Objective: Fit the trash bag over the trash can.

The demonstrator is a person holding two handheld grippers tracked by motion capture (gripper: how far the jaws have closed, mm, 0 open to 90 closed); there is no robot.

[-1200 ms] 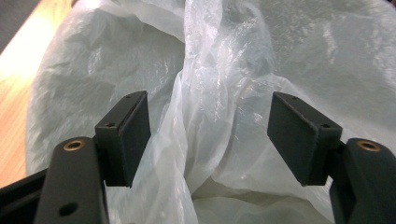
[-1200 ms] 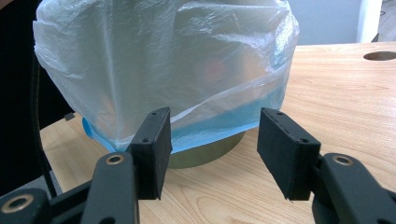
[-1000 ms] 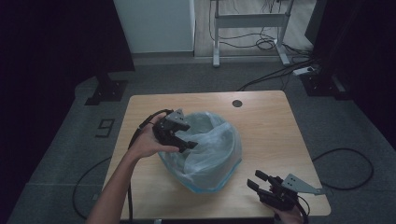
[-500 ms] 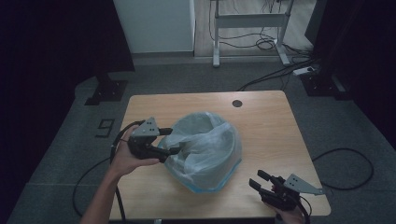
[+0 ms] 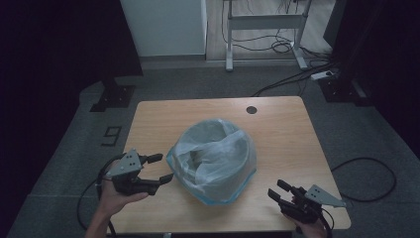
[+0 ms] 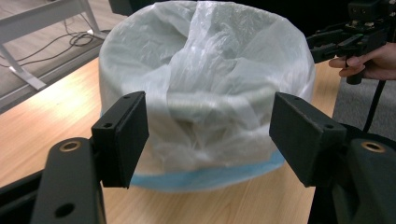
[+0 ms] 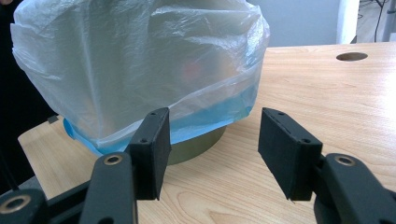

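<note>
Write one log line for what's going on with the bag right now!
left gripper: open, beside bag, apart | right gripper: open, near table corner, apart | plastic bag: draped over round bin on table, nobody holding it

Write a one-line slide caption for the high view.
Open left gripper and open right gripper flank a bin lined with a translucent plastic bag on a wooden table.

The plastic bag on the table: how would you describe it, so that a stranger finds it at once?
Start at the wooden table. In its middle stands a round container, and the plastic bag is pulled over it, rim to base. It is pale, crinkled and translucent, with a blue hem, unlike the black grippers nearby.
</note>
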